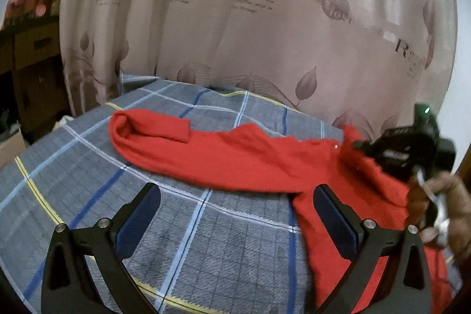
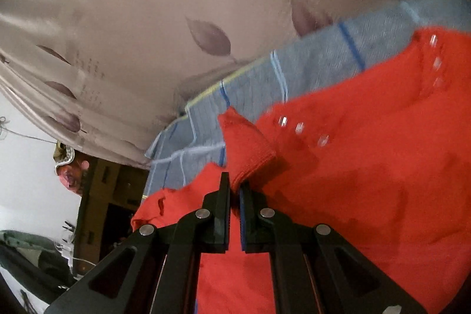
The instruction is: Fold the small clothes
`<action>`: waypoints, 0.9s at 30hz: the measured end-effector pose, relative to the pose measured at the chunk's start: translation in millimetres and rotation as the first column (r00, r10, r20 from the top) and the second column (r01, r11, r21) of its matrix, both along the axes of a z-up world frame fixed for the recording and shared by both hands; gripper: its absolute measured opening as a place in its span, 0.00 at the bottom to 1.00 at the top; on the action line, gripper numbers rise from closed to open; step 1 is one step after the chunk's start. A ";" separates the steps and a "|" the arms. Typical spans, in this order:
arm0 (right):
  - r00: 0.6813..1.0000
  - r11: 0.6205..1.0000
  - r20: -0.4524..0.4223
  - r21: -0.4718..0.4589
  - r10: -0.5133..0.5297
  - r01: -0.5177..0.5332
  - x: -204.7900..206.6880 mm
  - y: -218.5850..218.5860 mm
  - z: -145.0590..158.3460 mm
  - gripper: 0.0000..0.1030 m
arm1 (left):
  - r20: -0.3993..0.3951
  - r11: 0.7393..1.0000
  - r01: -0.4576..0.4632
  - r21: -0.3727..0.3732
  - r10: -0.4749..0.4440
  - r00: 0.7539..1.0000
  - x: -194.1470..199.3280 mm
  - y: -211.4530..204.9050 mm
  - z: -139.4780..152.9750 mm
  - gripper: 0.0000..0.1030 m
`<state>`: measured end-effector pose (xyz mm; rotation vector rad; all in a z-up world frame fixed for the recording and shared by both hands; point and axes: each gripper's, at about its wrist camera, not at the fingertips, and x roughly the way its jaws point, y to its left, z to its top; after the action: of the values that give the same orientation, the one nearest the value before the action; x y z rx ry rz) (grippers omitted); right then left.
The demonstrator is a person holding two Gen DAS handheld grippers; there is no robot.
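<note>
Red sweater (image 1: 235, 158) spread on the checked bedsheet (image 1: 182, 240). My right gripper (image 2: 234, 190) clamped on its sleeve cuff (image 2: 247, 149), lifted. My left gripper (image 1: 235, 214) spread wide, empty, above sheet.

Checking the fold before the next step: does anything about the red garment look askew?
Yes. The red garment lies stretched crooked across the plaid bedsheet, one sleeve doubled back, its right end bunched where the right gripper pinches it.

red garment (image 1: 235, 158) lying spread, seemingly part-folded.
</note>
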<state>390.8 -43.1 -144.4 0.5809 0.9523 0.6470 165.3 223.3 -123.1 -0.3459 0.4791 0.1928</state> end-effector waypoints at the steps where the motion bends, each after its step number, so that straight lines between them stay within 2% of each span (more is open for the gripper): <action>1: 1.000 1.000 -0.004 -0.009 0.000 0.000 8.3 5.5 -2.6 0.04 | 0.001 1.000 0.002 -0.013 -0.002 1.000 0.4 1.2 -0.4 1.00; 5: 0.999 0.997 0.009 -0.063 0.039 -0.039 3.4 29.5 -7.2 0.05 | -0.005 0.999 0.003 -0.054 -0.003 1.000 2.2 6.0 -3.9 1.00; 10: 0.996 0.984 0.018 -0.157 0.090 -0.086 -4.9 48.4 -21.8 0.12 | -0.017 0.996 -0.012 -0.094 0.010 1.000 3.1 11.6 -7.9 1.00; 12: 0.991 0.974 0.017 -0.188 0.131 -0.126 -9.2 53.7 -25.8 0.24 | -0.022 0.993 -0.021 -0.114 0.018 1.000 3.2 14.7 -9.9 1.00; 14: 0.986 0.970 0.025 -0.182 0.167 -0.160 -17.1 53.5 -23.3 0.31 | -0.028 0.988 -0.018 -0.152 0.014 0.999 3.3 20.7 -12.9 1.00; 17: 0.978 0.974 0.086 -0.141 0.192 -0.178 -35.4 42.5 -7.5 0.38 | -0.064 0.967 -0.017 -0.256 0.001 0.998 7.4 40.7 -21.5 1.00; 19: 0.969 0.972 0.130 -0.140 0.208 -0.190 -49.7 32.5 2.4 0.54 | -0.116 0.946 -0.069 -0.316 0.034 0.993 10.1 61.7 -27.2 1.00; 20: 0.962 0.970 0.161 -0.142 0.222 -0.200 -60.8 24.0 7.4 0.65 | -0.131 0.945 -0.089 -0.313 0.050 0.990 10.7 68.9 -26.7 1.00; 22: 0.947 0.962 0.211 -0.174 0.243 -0.208 -83.5 9.6 13.4 0.67 | -0.158 0.961 -0.122 -0.248 0.085 0.984 12.8 84.3 -18.4 1.00; 23: 0.941 0.958 0.222 -0.192 0.256 -0.215 -92.2 4.1 13.3 0.68 | -0.165 0.975 -0.135 -0.175 0.106 0.981 15.6 91.3 -10.1 1.00; 25: 0.933 0.947 0.233 -0.238 0.273 -0.217 -110.2 -9.1 8.5 0.70 | -0.171 0.990 -0.135 0.049 0.141 0.975 26.1 95.6 7.3 1.00; 26: 0.934 0.940 0.231 -0.269 0.273 -0.208 -119.1 -17.0 2.1 0.70 | -0.173 0.984 -0.120 0.135 0.143 0.974 32.2 95.0 11.6 1.00; 27: 0.938 0.937 0.218 -0.283 0.270 -0.204 -123.4 -22.8 -4.1 0.70 | -0.181 0.967 -0.069 0.244 0.115 0.977 42.1 94.5 15.7 1.00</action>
<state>267.4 -65.9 -148.5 0.1457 0.8535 0.7805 207.4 317.8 -107.4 -0.1159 0.6258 0.3735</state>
